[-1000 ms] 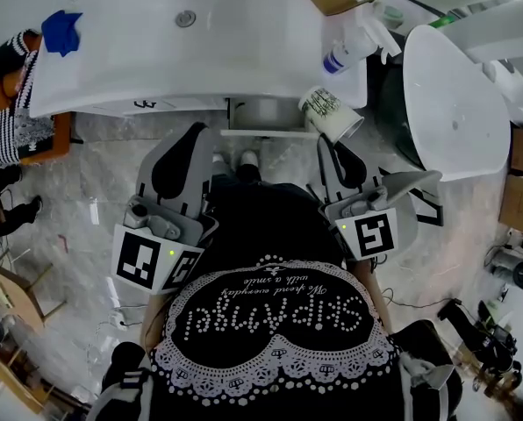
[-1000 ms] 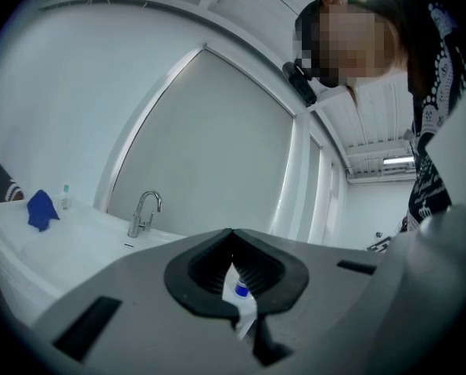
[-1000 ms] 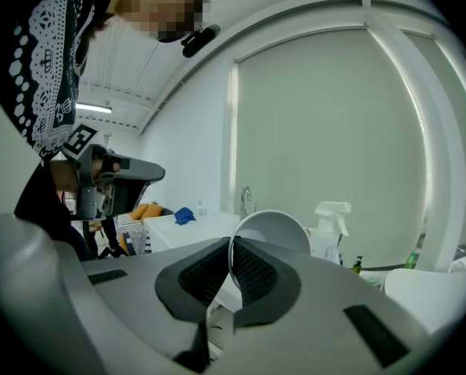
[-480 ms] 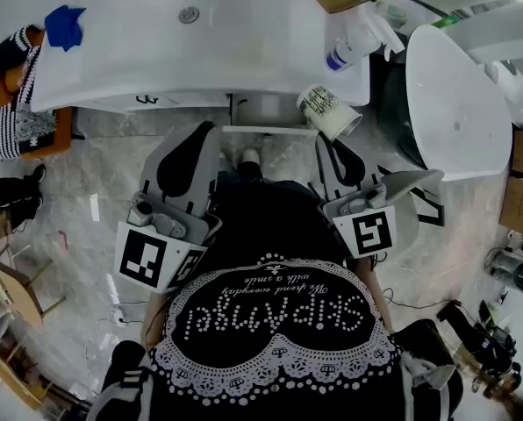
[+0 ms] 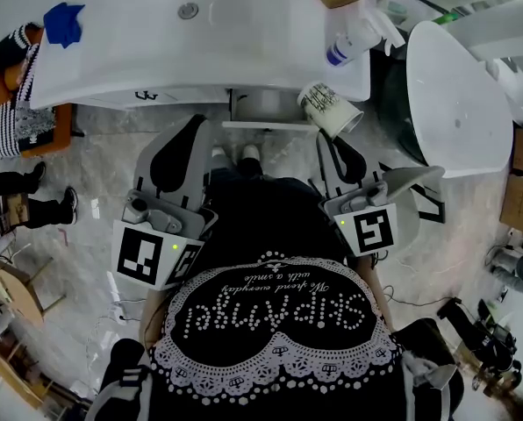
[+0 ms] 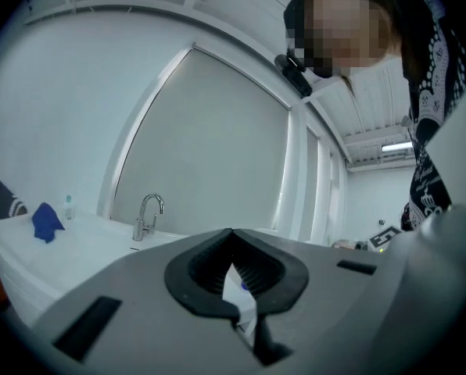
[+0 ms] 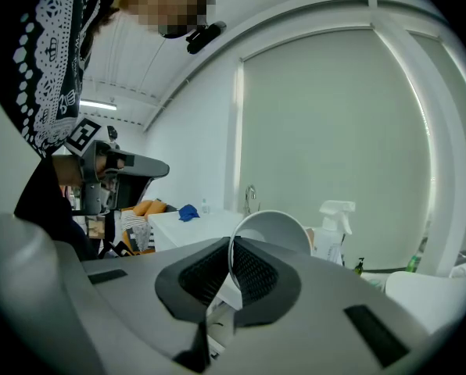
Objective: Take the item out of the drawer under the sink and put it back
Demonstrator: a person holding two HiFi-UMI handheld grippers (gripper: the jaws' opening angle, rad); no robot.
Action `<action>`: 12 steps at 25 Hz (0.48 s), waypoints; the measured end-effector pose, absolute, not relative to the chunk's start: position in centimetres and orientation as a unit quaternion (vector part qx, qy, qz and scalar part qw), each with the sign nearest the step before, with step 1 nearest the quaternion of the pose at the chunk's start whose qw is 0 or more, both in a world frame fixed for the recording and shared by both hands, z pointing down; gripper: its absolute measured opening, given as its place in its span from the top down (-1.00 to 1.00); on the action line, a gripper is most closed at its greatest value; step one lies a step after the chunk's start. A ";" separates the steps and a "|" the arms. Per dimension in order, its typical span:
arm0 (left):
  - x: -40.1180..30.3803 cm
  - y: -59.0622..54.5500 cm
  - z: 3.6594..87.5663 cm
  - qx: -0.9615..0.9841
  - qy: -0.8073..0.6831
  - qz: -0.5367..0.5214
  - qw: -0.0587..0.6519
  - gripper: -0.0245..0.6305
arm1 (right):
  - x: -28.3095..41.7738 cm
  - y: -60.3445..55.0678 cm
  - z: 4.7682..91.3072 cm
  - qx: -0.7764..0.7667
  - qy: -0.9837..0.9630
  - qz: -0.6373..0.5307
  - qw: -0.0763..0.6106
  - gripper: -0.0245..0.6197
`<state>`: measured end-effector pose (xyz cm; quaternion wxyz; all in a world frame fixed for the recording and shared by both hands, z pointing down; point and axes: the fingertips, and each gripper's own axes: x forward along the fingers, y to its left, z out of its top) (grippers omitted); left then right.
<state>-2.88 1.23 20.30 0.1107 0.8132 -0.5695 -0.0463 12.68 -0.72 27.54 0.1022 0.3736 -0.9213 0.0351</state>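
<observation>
a white sink counter (image 5: 156, 51) runs ahead of two grippers. there is one paper cup (image 5: 332, 110): the right gripper (image 5: 327, 140) is clamped on its rim, and the cup tilts just beyond the jaws. the left gripper (image 5: 198, 128) has its jaws together; the white sliver in their slit is perhaps only background. one spray bottle (image 5: 354, 40) stands past the cup. one blue cloth (image 5: 64, 23) lies far left of the left gripper. the head view shows the cup's printed side, the right gripper view its white mouth. one faucet (image 6: 148, 213) shows only in the gripper views.
</observation>
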 end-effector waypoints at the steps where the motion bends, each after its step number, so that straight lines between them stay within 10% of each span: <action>1: -2.8 1.3 20.4 0.816 -0.563 -0.055 0.122 0.91 | 12.7 -0.7 27.6 0.374 -0.921 0.035 0.102 0.84; 12: -6.3 1.3 20.8 0.800 -0.579 -0.072 0.138 0.91 | 12.8 -1.0 27.7 0.382 -0.918 0.035 0.105 0.84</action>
